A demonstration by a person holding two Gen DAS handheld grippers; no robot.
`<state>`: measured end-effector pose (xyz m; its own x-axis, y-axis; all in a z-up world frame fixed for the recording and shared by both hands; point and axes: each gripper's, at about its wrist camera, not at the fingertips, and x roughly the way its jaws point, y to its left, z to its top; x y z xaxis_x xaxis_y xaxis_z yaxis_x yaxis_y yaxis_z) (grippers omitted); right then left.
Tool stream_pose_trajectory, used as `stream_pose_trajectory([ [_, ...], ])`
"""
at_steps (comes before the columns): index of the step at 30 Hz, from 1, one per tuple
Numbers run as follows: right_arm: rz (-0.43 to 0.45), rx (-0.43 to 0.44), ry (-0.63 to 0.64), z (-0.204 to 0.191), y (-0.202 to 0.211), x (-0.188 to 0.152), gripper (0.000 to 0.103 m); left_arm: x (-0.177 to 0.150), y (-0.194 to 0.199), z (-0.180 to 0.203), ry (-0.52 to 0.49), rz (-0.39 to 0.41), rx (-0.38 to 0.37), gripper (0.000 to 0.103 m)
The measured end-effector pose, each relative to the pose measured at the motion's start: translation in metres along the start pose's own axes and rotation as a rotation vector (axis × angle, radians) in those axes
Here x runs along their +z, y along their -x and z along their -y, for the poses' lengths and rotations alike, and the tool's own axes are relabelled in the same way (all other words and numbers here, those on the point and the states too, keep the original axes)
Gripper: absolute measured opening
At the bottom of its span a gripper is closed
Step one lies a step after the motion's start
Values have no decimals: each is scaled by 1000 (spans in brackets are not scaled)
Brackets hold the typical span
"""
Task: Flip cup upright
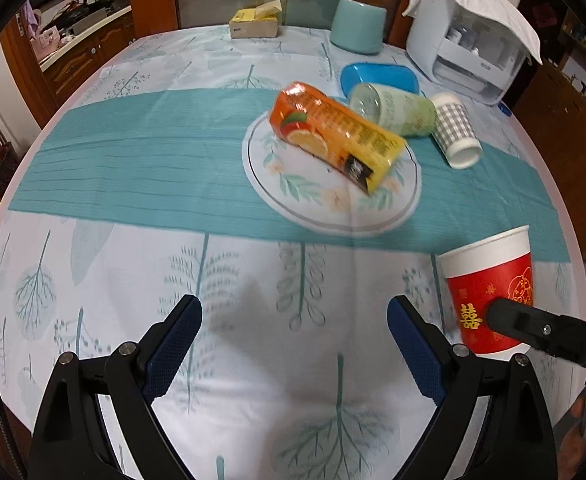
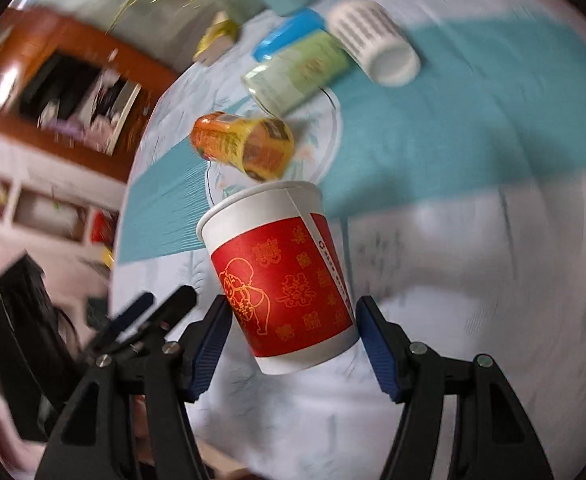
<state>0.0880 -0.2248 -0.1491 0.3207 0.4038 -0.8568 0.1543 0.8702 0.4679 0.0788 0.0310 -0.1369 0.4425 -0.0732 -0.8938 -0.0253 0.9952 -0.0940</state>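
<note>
A red and white paper cup with gold figures sits between the blue pads of my right gripper, which is shut on its lower body. The cup is mouth-up and slightly tilted, held near the table. It also shows in the left wrist view at the right edge, with a black finger against it. My left gripper is open and empty over the leaf-pattern tablecloth, to the left of the cup.
An orange juice carton lies on a floral plate. Behind it lie a green cup and a grey checked cup on their sides, beside a blue dish. A teal canister, tissue box and white appliance stand at the far edge.
</note>
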Motion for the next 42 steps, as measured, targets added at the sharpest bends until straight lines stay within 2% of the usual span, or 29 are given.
stream_pose_trajectory([
  [5, -1, 37, -169, 14, -8, -20, 65, -17, 6, 5, -9, -24, -6, 93],
  [9, -34, 50, -241, 25, -16, -24, 65, -28, 8, 9, -22, -35, -3, 93],
  [20, -80, 39, -272, 35, -32, -32, 66, -39, 4, 13, -35, -75, -5, 93],
  [22, -83, 43, -260, 35, -31, -31, 67, -40, 4, 14, -35, -78, -7, 93],
  [25, -59, 29, -224, 30, -25, -33, 74, -39, 6, 17, -42, -73, -5, 93],
  [35, 22, -15, -118, 23, 9, -44, 75, -41, 27, 25, -65, -50, -20, 93],
  [39, 82, -78, -13, 17, 29, -56, 75, -43, 38, 31, -77, -41, -40, 93],
  [42, 143, -159, 78, 12, 43, -66, 75, -44, 48, 37, -93, -24, -50, 93],
])
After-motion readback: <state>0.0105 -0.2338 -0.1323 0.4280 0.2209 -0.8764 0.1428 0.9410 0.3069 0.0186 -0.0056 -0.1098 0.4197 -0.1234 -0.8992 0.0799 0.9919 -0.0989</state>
